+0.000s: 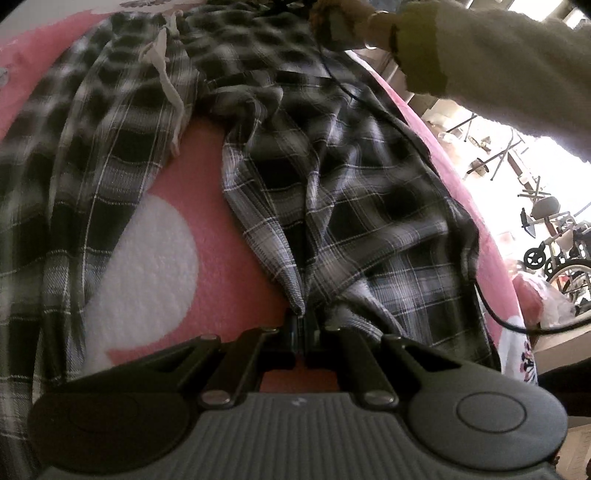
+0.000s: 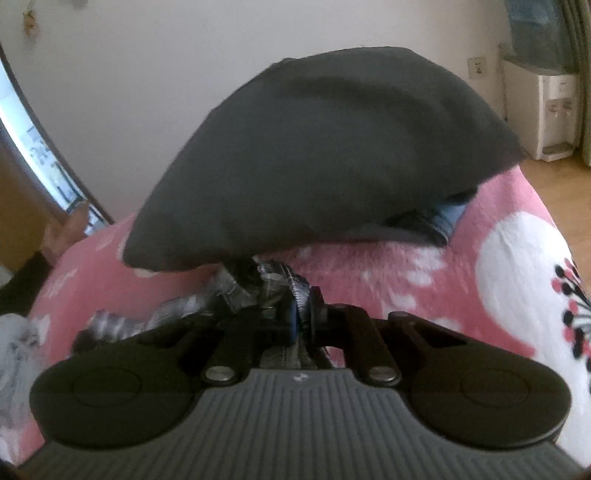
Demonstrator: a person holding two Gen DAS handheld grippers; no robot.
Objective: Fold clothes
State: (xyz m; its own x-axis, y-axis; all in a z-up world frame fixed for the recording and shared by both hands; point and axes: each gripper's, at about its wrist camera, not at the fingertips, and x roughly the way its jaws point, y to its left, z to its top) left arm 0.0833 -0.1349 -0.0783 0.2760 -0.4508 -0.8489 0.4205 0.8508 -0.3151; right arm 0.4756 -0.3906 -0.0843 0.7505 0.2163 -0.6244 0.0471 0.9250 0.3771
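Observation:
Black-and-white plaid trousers with a white drawstring lie spread on a pink blanket. My left gripper is shut on the hem of one trouser leg, near the bottom of the left wrist view. In the right wrist view my right gripper is shut on a bunched edge of the same plaid fabric, low over the blanket. A person's hand in a pale sleeve reaches across the top of the left wrist view, at the waist end.
A dark grey folded garment lies on denim just beyond the right gripper. A black cable runs over the bed's right side. Wheelchairs stand past the bed edge. A wall and a white water dispenser are behind.

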